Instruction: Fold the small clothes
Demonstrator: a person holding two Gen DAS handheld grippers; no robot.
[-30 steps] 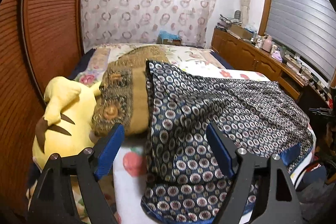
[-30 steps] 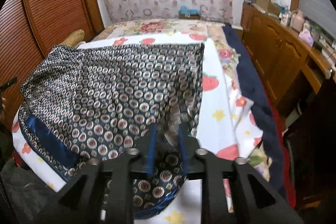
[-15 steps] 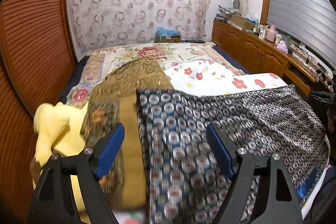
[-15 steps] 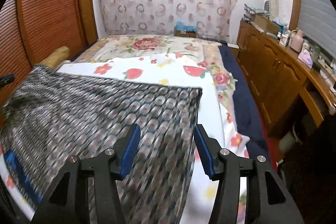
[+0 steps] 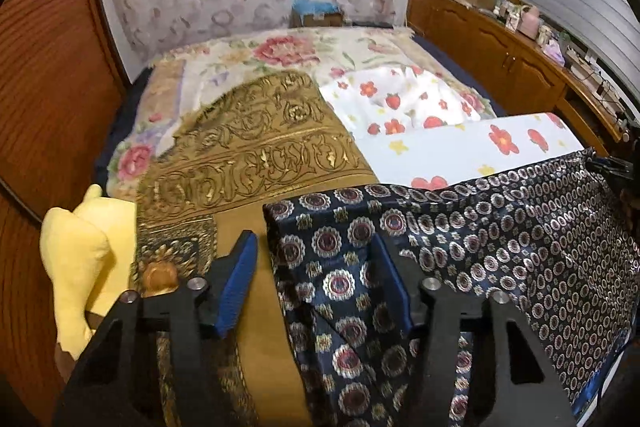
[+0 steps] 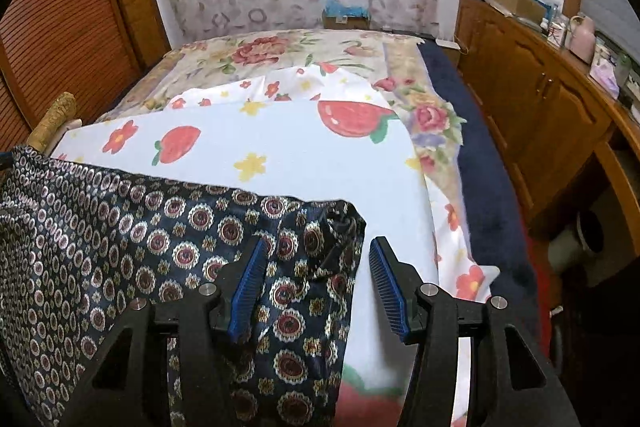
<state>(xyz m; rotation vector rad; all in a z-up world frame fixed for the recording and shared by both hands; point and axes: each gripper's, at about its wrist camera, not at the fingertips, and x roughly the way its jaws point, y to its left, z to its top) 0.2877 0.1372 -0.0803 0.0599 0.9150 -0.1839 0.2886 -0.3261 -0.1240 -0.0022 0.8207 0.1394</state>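
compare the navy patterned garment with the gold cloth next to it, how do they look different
The navy garment carries small repeated medallions and rings; the gold cloth has large scrolling borders on plain ochre. The navy garment lies between both grippers' open jaws; the gold cloth lies mostly off to the side. Both lie on the bed.

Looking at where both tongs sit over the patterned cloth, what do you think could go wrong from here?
1. The left tongs, which have just been closing, straddle the navy patterned garment's edge beside the gold cloth; they might catch both.
2. The right tongs stand open over a bunched corner, so a grip could trap a crease.
3. The garment looks glossy and may slip on the strawberry sheet.
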